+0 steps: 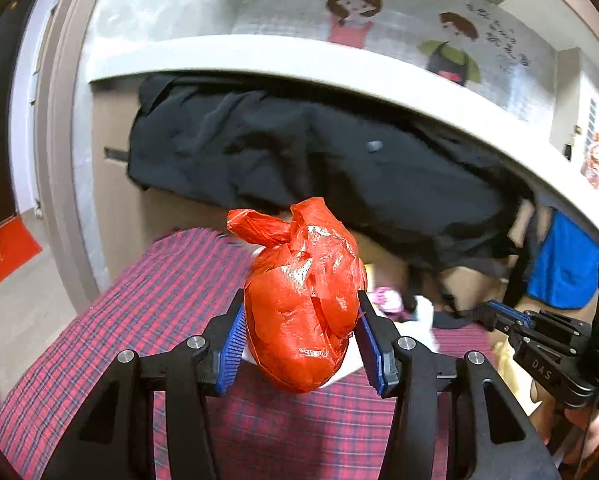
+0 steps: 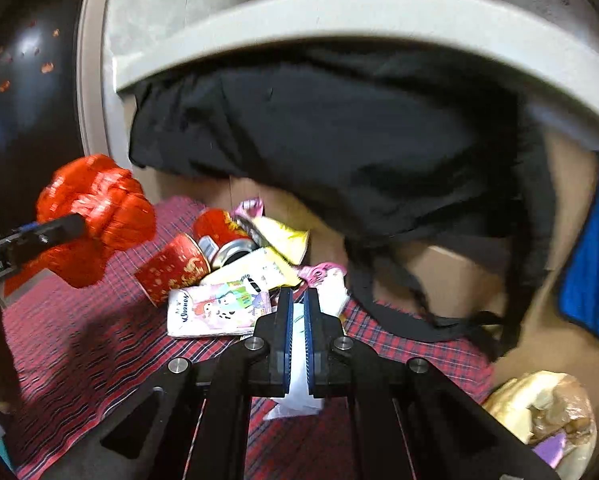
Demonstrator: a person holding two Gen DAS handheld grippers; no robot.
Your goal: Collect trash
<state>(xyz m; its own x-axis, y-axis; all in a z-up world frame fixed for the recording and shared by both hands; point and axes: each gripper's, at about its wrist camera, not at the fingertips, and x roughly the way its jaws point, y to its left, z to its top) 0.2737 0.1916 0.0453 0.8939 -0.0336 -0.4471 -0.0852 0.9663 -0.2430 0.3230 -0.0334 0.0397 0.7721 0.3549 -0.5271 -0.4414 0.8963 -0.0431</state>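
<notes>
My left gripper (image 1: 301, 308) is shut on a crumpled red plastic bag (image 1: 303, 296), held above a red plaid cloth (image 1: 147, 312). The right wrist view shows that bag (image 2: 95, 216) at the left, raised off the cloth. My right gripper (image 2: 298, 300) is shut on a white scrap of paper (image 2: 299, 392) that hangs below the pads. Just ahead of it lies a heap of trash: a red can (image 2: 171, 268), a second can (image 2: 223, 236), a tissue pack (image 2: 215, 312), a yellow wrapper (image 2: 279, 236) and a pink wrapper (image 2: 319, 274).
A black garment (image 2: 339, 140) hangs from under a white ledge (image 2: 339, 8) behind the trash. A cardboard box (image 2: 451, 276) and a blue cloth (image 2: 591, 248) are at the right. A clear bag with scraps (image 2: 547, 408) lies at the lower right.
</notes>
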